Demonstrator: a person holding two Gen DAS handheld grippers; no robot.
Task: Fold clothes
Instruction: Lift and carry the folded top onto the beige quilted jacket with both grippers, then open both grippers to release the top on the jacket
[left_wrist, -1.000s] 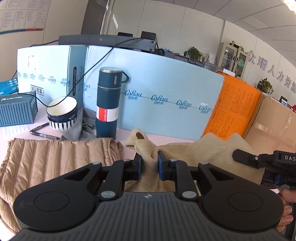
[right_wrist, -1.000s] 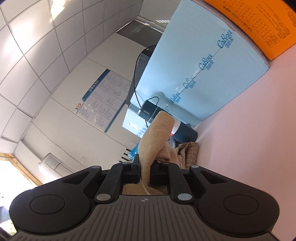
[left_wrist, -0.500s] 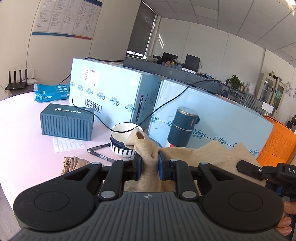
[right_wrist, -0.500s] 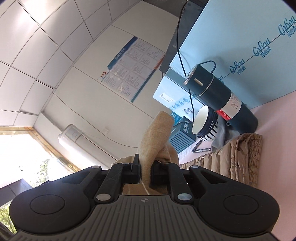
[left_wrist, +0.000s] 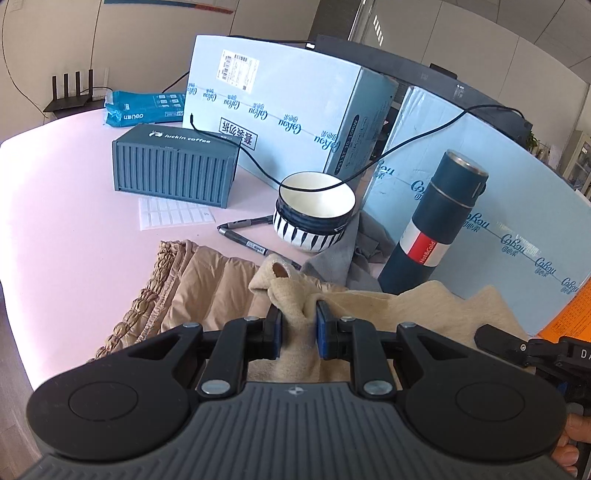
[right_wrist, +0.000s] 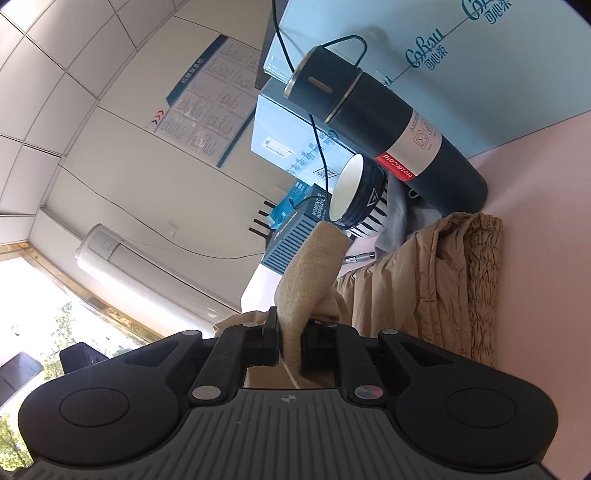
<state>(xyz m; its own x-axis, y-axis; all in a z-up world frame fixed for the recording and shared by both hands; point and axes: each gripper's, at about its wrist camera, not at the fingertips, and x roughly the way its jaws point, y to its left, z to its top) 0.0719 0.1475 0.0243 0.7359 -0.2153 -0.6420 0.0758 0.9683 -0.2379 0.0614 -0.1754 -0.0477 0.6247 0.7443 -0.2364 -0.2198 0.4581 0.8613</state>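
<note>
Beige garment (left_wrist: 424, 306) lies near flask (left_wrist: 439, 221), bowl (left_wrist: 314, 214).

- garment (left_wrist: 417, 306): plain beige, fuzzy knit
- quilted jacket (left_wrist: 207, 280): tan, stitched ribs
- table (left_wrist: 66, 206): pale pink
- bowl (left_wrist: 314, 218): white inside, navy band, black-and-white stripes at base
- flask (left_wrist: 436, 225): dark teal, steel lid rim, white and red label
- container box (left_wrist: 173, 166): slate blue, ribbed, white lettering
- cartons (left_wrist: 280, 96): light blue, teal logos
- cloth (left_wrist: 351, 251): grey
- cable (left_wrist: 406, 147): black
- packet (left_wrist: 144, 107): teal
- carton at the right edge (left_wrist: 569, 314): orange
- left gripper (left_wrist: 298, 328): black, blue pads
- right gripper (right_wrist: 290, 343): black
</note>
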